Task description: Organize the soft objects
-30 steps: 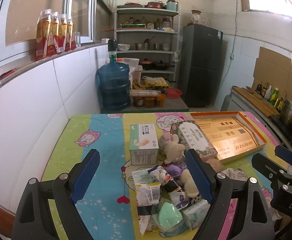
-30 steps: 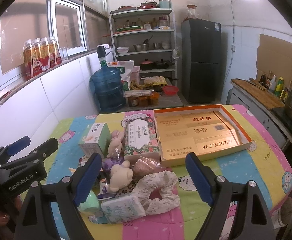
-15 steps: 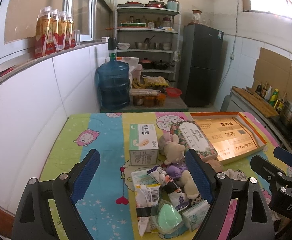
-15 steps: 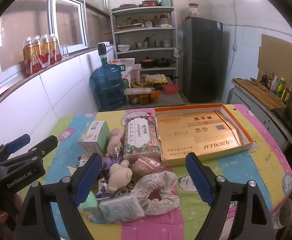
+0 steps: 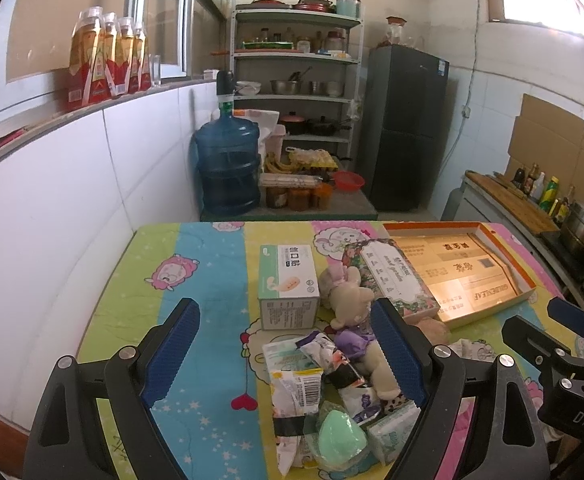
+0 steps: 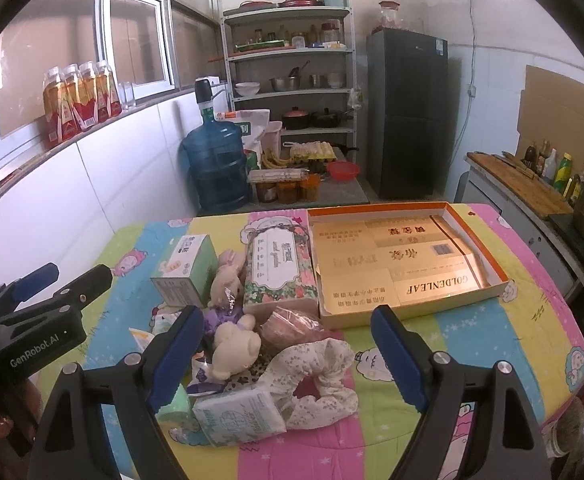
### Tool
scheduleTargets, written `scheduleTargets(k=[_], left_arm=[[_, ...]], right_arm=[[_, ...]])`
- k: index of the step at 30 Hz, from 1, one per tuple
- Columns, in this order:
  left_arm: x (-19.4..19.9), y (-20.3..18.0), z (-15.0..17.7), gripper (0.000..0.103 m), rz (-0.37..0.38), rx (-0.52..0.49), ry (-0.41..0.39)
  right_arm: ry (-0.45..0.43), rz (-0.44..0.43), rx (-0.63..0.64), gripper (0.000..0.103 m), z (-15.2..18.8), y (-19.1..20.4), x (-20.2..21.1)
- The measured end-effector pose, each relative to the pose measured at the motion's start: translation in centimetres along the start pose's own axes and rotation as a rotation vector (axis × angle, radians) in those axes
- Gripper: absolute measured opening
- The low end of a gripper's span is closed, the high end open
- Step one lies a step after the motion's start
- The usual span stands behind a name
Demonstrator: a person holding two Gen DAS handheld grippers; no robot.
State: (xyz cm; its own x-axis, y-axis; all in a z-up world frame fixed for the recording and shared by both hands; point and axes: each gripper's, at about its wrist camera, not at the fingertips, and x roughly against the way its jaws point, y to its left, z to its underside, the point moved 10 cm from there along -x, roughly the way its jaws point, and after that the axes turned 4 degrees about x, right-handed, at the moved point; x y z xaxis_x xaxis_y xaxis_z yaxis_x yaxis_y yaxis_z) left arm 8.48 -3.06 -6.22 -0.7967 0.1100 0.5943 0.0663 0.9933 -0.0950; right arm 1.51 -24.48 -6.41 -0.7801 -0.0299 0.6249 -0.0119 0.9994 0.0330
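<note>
Kitchen shelving (image 5: 296, 80), a dark fridge (image 6: 406, 112) and a blue water jug (image 5: 227, 168) stand beyond a tabletop (image 5: 207, 264) covered in a bright striped cartoon cloth. On its far right lies an open, shallow gold box (image 6: 404, 264) with an orange rim. Just left of it sits a floral box (image 6: 277, 272), and further left a green-and-white carton (image 5: 287, 286). A heap of soft objects fills the near middle: a cream plush rabbit (image 5: 346, 292) leaning on the carton, a plush bear in purple (image 6: 231, 344), a floral scrunchie (image 6: 316, 376), a pink bagged item (image 6: 287, 326), a tissue pack (image 6: 239, 416), a mint sponge (image 5: 342, 438) and several snack packets (image 5: 296, 390). The left gripper (image 5: 287, 356) hovers over the left part of the heap, jaws spread wide and holding nothing. The right gripper (image 6: 287, 358) hovers over the scrunchie and bear, likewise spread wide and empty.
</note>
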Motion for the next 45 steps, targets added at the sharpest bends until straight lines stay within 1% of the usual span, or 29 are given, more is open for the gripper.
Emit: scheduleTargets(k=[2,7,9,14,20,23,25,27,28,30,31,32,33,34,35,36,39,42,45], left_arm=[[-0.1,0.2,0.1,0.088,0.002,0.002,0.001],[-0.9,0.7,1.1,0.088,0.059,0.019,0.014],[-1.4,0.9,1.9,0.088,0.079,0.012,0.027],[-2.9,1.4,4.3,0.088,0.083,0.002,0.068],[-4.6,0.8,6.9,0.088,0.121,0.027,0.128],[-5.5,0.6,7.7,0.088,0.109,0.029,0.146],[-6.5,0.8,8.2,0.088,0.093,0.05,0.155],[-7.7,0.9,8.8,0.087,0.079,0.06,0.18],[-8.0,1.1,9.0,0.085,0.075,0.061,0.188],[-9.2,0.9,9.7,0.069,0.071,0.056,0.227],[-9.5,0.9,9.9,0.067,0.073,0.054,0.243],[-9.8,0.7,10.1,0.062,0.082,0.056,0.257],[-10.0,0.4,10.1,0.056,0.099,0.06,0.264],[-10.0,0.1,10.2,0.054,0.107,0.058,0.266],[-10.1,0.0,10.2,0.049,0.11,0.055,0.266],[-10.1,-0.3,10.2,0.041,0.116,0.047,0.264],[-9.8,-0.7,10.1,0.039,0.122,0.042,0.254],[-9.5,-0.4,10.0,0.038,0.139,0.068,0.249],[-8.9,0.1,9.6,0.037,0.14,0.08,0.229]], right_arm=[[0.005,-0.003,-0.001,0.086,0.2,-0.2,-0.2],[0.041,-0.051,0.031,0.086,1.4,0.3,-1.4],[0.063,-0.075,0.043,0.086,2.2,0.5,-2.2],[0.115,-0.102,0.049,0.086,4.0,0.4,-4.0],[0.136,-0.125,0.055,0.086,4.7,0.4,-4.6],[0.137,-0.139,0.064,0.086,4.7,0.4,-4.9],[0.142,-0.151,0.064,0.086,4.7,0.4,-5.1],[0.15,-0.164,0.073,0.086,4.8,0.6,-5.4],[0.153,-0.169,0.08,0.086,4.8,0.6,-5.6],[0.157,-0.174,0.086,0.086,4.7,0.6,-5.9],[0.158,-0.177,0.089,0.086,4.7,0.5,-6.1],[0.157,-0.181,0.094,0.086,4.6,0.5,-6.3],[0.155,-0.182,0.104,0.086,4.5,0.6,-6.4],[0.151,-0.185,0.116,0.086,4.4,0.6,-6.5],[0.148,-0.187,0.127,0.086,4.3,0.8,-6.6],[0.146,-0.191,0.134,0.086,4.3,0.9,-6.7],[0.149,-0.205,0.142,0.086,4.1,0.9,-7.2],[0.15,-0.208,0.135,0.086,3.7,0.3,-7.8],[0.157,-0.201,0.132,0.086,3.2,-0.2,-8.8]])
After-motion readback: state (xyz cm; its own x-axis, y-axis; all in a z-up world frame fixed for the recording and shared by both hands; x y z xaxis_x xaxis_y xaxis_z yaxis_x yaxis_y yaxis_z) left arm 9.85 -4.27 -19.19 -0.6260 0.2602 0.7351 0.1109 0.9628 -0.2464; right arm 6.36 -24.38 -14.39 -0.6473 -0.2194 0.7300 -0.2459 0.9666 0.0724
